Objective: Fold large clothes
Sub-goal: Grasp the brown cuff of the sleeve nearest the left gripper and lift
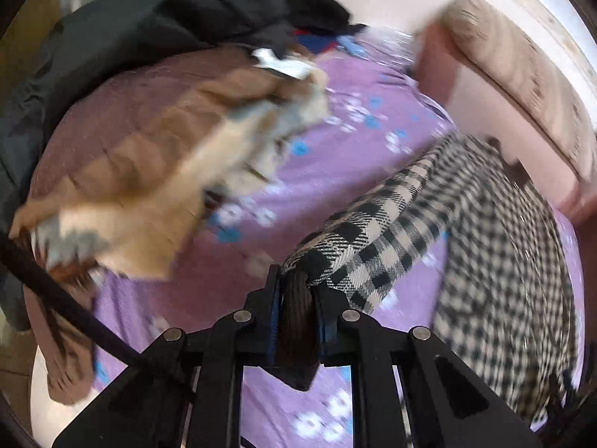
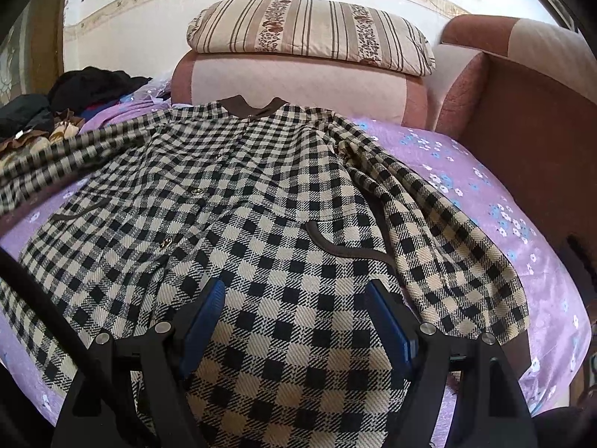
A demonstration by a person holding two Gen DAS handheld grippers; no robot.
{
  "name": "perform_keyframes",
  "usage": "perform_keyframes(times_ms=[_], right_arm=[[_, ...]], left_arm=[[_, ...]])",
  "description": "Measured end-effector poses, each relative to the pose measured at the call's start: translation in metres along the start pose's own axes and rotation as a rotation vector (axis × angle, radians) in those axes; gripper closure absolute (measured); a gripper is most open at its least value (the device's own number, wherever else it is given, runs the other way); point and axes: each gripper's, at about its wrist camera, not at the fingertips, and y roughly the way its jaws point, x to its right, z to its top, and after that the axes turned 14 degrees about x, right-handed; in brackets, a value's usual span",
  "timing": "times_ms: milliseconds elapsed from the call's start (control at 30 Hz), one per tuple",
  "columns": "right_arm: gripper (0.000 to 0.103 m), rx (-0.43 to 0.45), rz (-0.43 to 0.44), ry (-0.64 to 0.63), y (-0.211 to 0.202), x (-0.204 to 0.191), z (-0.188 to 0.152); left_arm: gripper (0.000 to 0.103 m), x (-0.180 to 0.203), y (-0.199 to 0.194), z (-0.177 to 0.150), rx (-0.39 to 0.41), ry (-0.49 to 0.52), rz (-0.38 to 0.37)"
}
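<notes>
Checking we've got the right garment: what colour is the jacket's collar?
Brown, on the black-and-cream checked jacket; its collar shows best in the right wrist view.

Readable text: none in either wrist view.
White tag (image 1: 278, 62) on the clothes pile, far ahead-left of the left claw: too blurred to read.
Checked jacket (image 2: 261, 194): no visible lettering.

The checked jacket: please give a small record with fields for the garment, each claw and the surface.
garment: checked jacket, spread front up, brown collar at far end
left claw: shut on the brown cuff of one sleeve, lifted
right claw: open above the hem, holding nothing
surface: purple flowered sheet
nearby: dark clothes pile
</notes>
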Motion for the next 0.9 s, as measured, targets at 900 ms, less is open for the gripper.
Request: perform_keyframes(times_ms=[900], right_arm=[[0.022,-0.039,0.031,-0.046,0.012,-0.016,-0.012]], left_arm=[[0.049,-0.082,-0.035,0.004,0.142,-0.197,0.113]])
